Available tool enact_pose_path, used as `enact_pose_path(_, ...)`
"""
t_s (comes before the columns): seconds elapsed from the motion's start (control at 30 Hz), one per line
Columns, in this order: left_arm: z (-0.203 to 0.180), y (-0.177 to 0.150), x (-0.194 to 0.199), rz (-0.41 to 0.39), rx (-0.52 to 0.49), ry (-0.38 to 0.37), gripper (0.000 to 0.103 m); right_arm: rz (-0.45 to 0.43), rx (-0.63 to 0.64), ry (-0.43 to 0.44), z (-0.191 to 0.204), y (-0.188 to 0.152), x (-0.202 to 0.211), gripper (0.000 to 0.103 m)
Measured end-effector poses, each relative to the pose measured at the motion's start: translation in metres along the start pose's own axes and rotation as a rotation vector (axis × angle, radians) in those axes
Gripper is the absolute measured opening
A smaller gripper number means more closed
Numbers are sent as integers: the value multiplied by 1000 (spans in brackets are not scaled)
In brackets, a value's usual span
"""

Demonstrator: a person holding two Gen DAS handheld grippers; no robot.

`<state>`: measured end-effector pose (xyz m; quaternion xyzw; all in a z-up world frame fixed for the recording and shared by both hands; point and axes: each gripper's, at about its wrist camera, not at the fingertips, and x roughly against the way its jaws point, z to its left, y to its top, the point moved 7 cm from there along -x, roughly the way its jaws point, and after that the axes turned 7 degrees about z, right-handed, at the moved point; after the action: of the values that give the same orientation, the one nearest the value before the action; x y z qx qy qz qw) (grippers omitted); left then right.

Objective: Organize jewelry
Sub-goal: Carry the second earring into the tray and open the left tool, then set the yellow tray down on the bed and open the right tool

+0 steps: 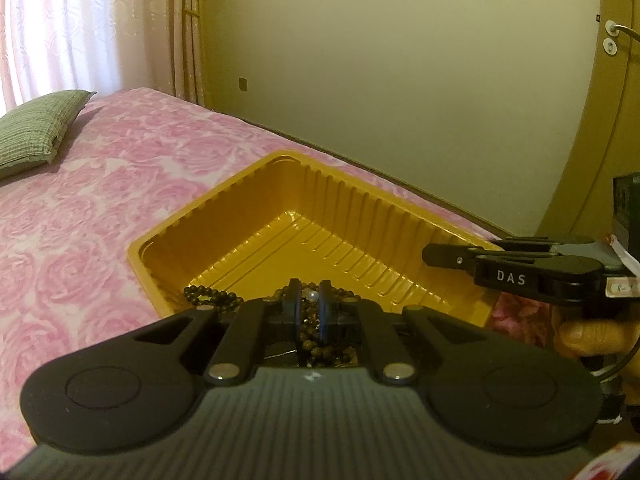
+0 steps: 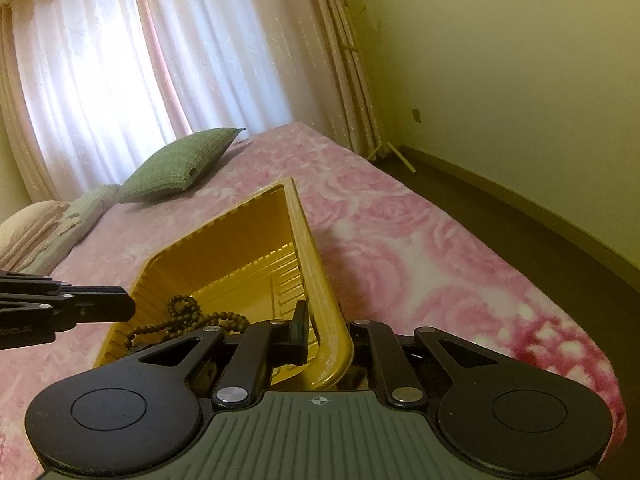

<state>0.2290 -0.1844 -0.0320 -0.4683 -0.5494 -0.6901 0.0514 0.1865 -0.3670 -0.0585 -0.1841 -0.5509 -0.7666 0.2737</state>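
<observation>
Left gripper [image 1: 310, 302] closed on beads [image 1: 310, 336] over tray [image 1: 224, 196]. Right gripper [image 2: 320, 332] clamps tray rim. Next: release beads into tray.

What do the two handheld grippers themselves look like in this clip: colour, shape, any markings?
Both are matte black linkage grippers on ribbed grey bodies with round black end caps and silver pivot pins. The left gripper has blue-edged fingers. The right gripper, seen side-on, carries white "DAS" lettering, a white label and a thin dark cable. No sleeve is visible.
</observation>
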Motion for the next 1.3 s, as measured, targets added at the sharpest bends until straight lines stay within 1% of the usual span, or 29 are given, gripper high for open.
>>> enact_pose_path(0.03, 0, 0, 0, -4, 4, 0, 14, 0, -3, 1, -1, 0, 0, 8)
enact_pose_path(0.07, 0, -1, 1, -7, 6, 5, 35, 2, -7, 3, -1, 0, 0, 8)
enact_pose_path(0.1, 1, -1, 2, -16, 8, 20, 45, 3, -11, 5, -2, 0, 0, 8)
enact_pose_path(0.13, 2, -2, 4, -26, 10, 28, 48, 5, -12, 5, -3, 0, 0, 9)
enact_pose_path(0.27, 10, -6, 9, -31, 38, 45, 48, 10, -13, 0, -5, -1, 0, 10)
enact_pose_path(0.37, 17, -10, 15, -35, 59, 59, 48, 10, -23, -1, -6, -3, 0, 13)
enact_pose_path(0.4, 20, -12, 17, -36, 66, 65, 48, 9, -23, -6, -6, -3, 0, 15)
enact_pose_path(0.43, 22, -13, 19, -39, 74, 70, 48, 6, -23, -11, -6, -3, 1, 20)
enact_pose_path(0.47, 25, -15, 21, -41, 84, 79, 48, -3, -25, -16, -6, -2, 2, 23)
enact_pose_path(0.5, 28, -16, 23, -41, 91, 86, 49, -11, -30, -15, -7, -1, 4, 33)
enact_pose_path(0.53, 30, -18, 24, -43, 100, 95, 52, -24, -32, -21, -8, 0, 6, 49)
enact_pose_path(0.57, 33, -20, 27, -46, 110, 106, 59, -43, -31, -30, -8, 3, 9, 56)
enact_pose_path(0.6, 36, -22, 29, -51, 122, 117, 61, -58, -29, -36, -9, 4, 12, 65)
enact_pose_path(0.63, 40, -24, 32, -55, 135, 128, 65, -71, -28, -41, -10, 7, 15, 67)
enact_pose_path(0.7, 46, -28, 35, -54, 161, 147, 74, -74, -25, -50, -11, 10, 16, 69)
enact_pose_path(0.73, 48, -30, 37, -56, 173, 155, 81, -74, -26, -54, -11, 11, 17, 69)
enact_pose_path(0.77, 50, -32, 39, -58, 187, 160, 86, -73, -26, -57, -11, 12, 18, 70)
enact_pose_path(0.93, 63, -47, 51, -58, 263, 199, 103, -58, -19, -75, -6, 13, 23, 72)
enact_pose_path(1.07, 70, -62, 66, -55, 322, 225, 103, -30, -5, -79, 3, 13, 29, 75)
enact_pose_path(1.13, 72, -69, 76, -68, 349, 233, 103, -8, -5, -78, 9, 12, 32, 78)
enact_pose_path(1.23, 70, -81, 91, -93, 362, 245, 103, 25, 6, -79, 19, 8, 39, 79)
enact_pose_path(1.3, 65, -90, 99, -88, 362, 256, 103, 48, 24, -70, 28, 4, 44, 80)
